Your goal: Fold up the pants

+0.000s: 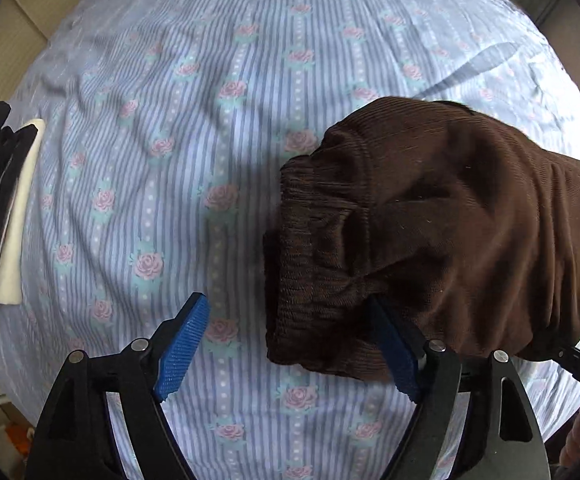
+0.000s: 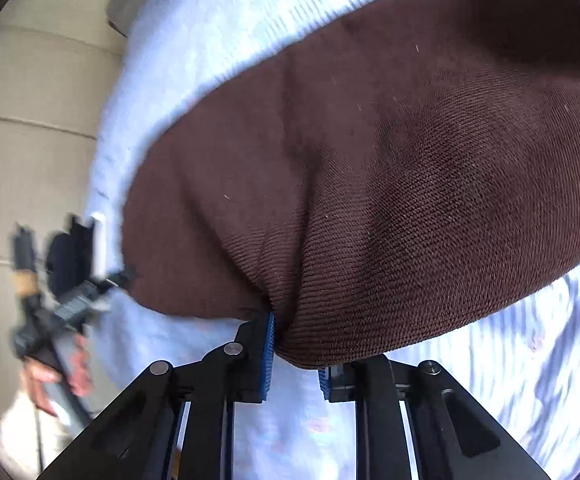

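The brown ribbed pants (image 1: 442, 224) lie bunched on the striped floral bedsheet (image 1: 169, 160), at the right of the left wrist view, with the elastic waistband facing left. My left gripper (image 1: 290, 344) is open; its right finger (image 1: 394, 352) touches the pants' lower edge, and nothing is between the pads. In the right wrist view the pants (image 2: 390, 168) fill the frame. My right gripper (image 2: 294, 340) is shut on a fold of the pants' edge and holds it off the sheet (image 2: 225, 32). The view is blurred.
A stack of folded dark clothes with a white piece (image 1: 5, 216) lies at the sheet's left edge. The other gripper and the hand holding it (image 2: 57, 312) show at the left of the right wrist view. A beige floor (image 2: 29, 120) lies beyond the bed.
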